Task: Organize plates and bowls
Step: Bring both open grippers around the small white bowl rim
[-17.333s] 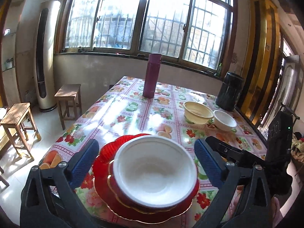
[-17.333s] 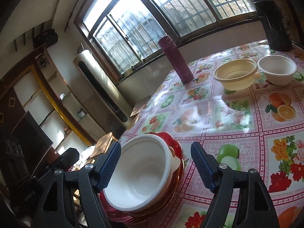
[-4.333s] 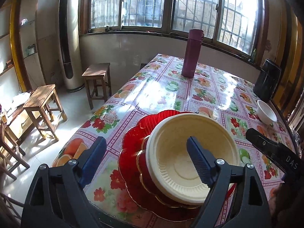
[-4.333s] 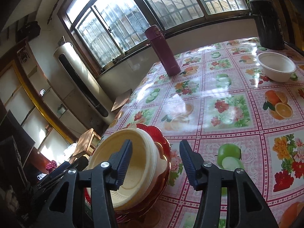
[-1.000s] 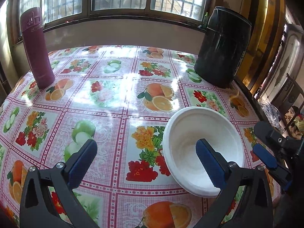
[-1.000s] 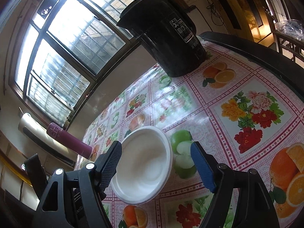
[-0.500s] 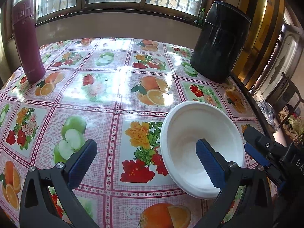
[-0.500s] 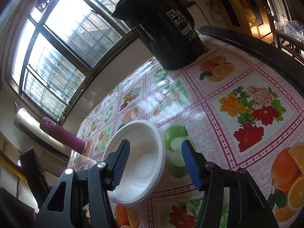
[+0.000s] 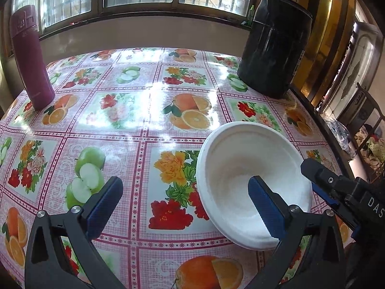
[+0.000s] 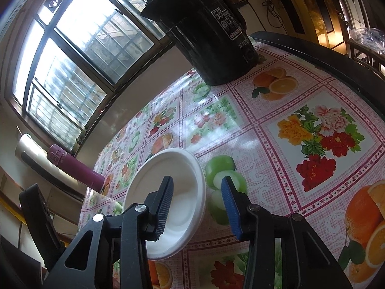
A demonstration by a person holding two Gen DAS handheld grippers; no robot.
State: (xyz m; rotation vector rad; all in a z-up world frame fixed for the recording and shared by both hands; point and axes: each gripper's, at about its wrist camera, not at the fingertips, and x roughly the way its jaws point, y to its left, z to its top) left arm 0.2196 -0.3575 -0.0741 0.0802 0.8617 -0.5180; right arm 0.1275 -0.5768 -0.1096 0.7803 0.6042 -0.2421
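Left wrist view: the left tongs gape wide as before, one finger over the white bowl, which sits empty on the surface near its right edge.

Right wrist view: the right tongs, narrower than a second ago, are closing astride the bowl's rim, pads not yet touching. Open cloth lies rightward.
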